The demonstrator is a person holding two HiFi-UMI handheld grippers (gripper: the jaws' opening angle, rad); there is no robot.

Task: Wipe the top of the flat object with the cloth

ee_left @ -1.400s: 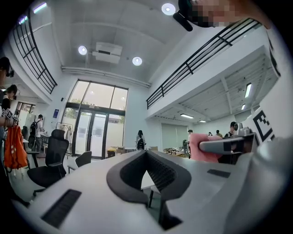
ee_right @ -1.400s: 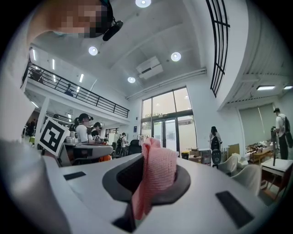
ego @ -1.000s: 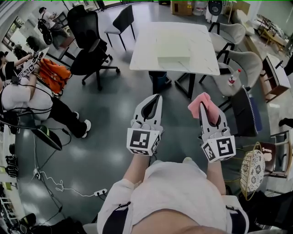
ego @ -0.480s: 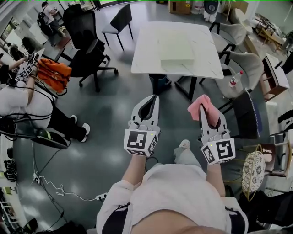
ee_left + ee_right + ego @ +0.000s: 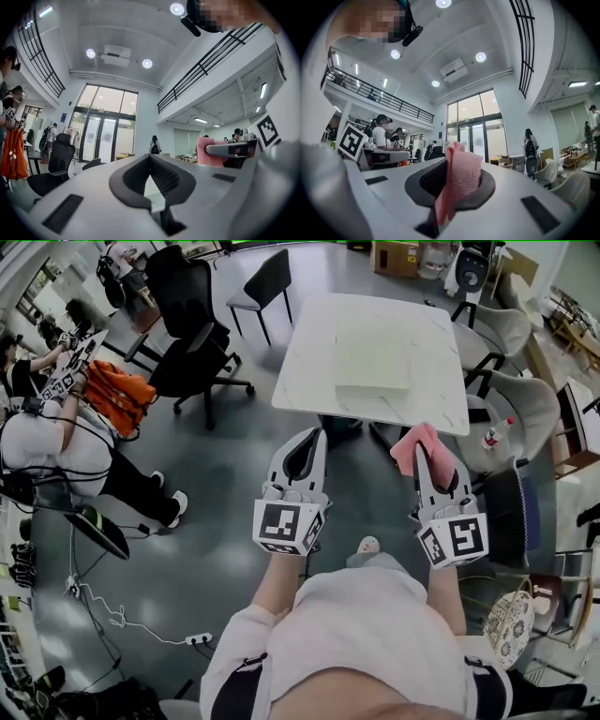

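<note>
Nearest, the person's two arms reach forward over the grey floor. The left gripper has its jaws closed tip to tip, with nothing between them. Just right of it, the right gripper is clamped on a pink cloth, which is pinched between the jaws. A bunched fold of the cloth sticks out past the tips and a tail hangs back toward the grip. Both grippers point away from the person toward a white table, and are held on its near side. The flat object, a pale rectangular slab, lies flat near the table's middle, apart from the cloth and from both grippers. A bottle stands to the right of the table's near corner. To the left, a seated person is well apart from the table. A black office chair stands farther off, left of the table, and a plain black chair stands by its far left corner.
</note>
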